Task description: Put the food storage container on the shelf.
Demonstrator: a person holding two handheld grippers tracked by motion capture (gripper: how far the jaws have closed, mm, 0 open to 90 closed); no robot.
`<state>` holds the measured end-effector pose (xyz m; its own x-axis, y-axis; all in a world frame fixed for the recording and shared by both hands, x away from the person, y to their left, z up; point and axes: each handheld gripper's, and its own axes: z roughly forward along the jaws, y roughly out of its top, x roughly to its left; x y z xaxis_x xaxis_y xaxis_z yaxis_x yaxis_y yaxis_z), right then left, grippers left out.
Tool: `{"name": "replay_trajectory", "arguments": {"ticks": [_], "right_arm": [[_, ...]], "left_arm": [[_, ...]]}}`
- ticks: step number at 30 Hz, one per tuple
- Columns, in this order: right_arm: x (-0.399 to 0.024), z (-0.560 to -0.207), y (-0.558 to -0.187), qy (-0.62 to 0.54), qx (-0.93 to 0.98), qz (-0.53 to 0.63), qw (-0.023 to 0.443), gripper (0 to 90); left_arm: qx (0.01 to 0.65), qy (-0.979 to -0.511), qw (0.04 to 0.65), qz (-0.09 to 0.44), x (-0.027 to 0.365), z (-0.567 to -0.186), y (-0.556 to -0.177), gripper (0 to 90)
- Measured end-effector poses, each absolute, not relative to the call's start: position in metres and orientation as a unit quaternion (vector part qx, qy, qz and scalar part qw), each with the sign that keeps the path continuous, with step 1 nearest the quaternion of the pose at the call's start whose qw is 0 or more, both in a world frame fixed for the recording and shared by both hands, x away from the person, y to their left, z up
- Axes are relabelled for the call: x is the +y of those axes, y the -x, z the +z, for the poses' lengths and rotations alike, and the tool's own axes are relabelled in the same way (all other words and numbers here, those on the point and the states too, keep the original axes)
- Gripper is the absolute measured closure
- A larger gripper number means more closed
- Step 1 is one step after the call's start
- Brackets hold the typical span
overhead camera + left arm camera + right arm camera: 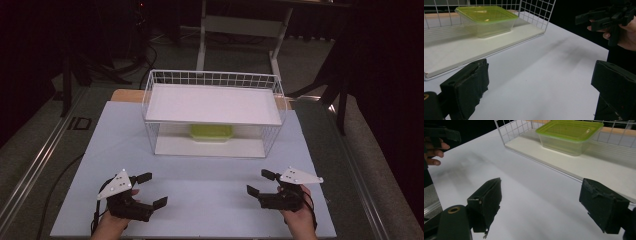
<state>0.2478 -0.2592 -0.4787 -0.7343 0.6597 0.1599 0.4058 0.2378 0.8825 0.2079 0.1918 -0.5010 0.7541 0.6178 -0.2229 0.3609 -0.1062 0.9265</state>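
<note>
Clear plastic box with lime-green lid (pixel 211 132) parked on lower shelf of white wire-mesh rack (pixel 150 100), reachable only through open front. Left claw (pixel 148 190) and right claw (pixel 261 182) both spread wide, empty, low over pale table (pixel 210 205), aimed rackward.

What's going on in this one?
A person holds the left gripper and the right gripper low over the white table, both open and holding nothing. Ahead of them stands a white wire rack with a white shelf on top. On its lower board sits a clear container with a green lid, untouched. Neither gripper is near it yet.
</note>
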Motion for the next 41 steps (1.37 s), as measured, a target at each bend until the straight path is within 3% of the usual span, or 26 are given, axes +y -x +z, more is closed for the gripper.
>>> {"name": "replay_trajectory", "arguments": {"ticks": [19, 27, 41], "right_arm": [[-0.269, -0.509, -0.254, -0.322, 0.796, 0.5, 0.113, 18.1], [-0.27, -0.507, -0.256, -0.322, 0.787, 0.516, 0.106, 18.0], [-0.272, -0.507, -0.257, -0.323, 0.784, 0.518, 0.108, 18.0]], "left_arm": [[0.324, -0.741, 0.575, 0.121, 0.189, -0.512, -0.207, 2.3], [0.326, -0.744, 0.566, 0.143, 0.189, -0.512, -0.209, 2.3], [0.324, -0.746, 0.566, 0.137, 0.188, -0.514, -0.21, 2.3]]}}
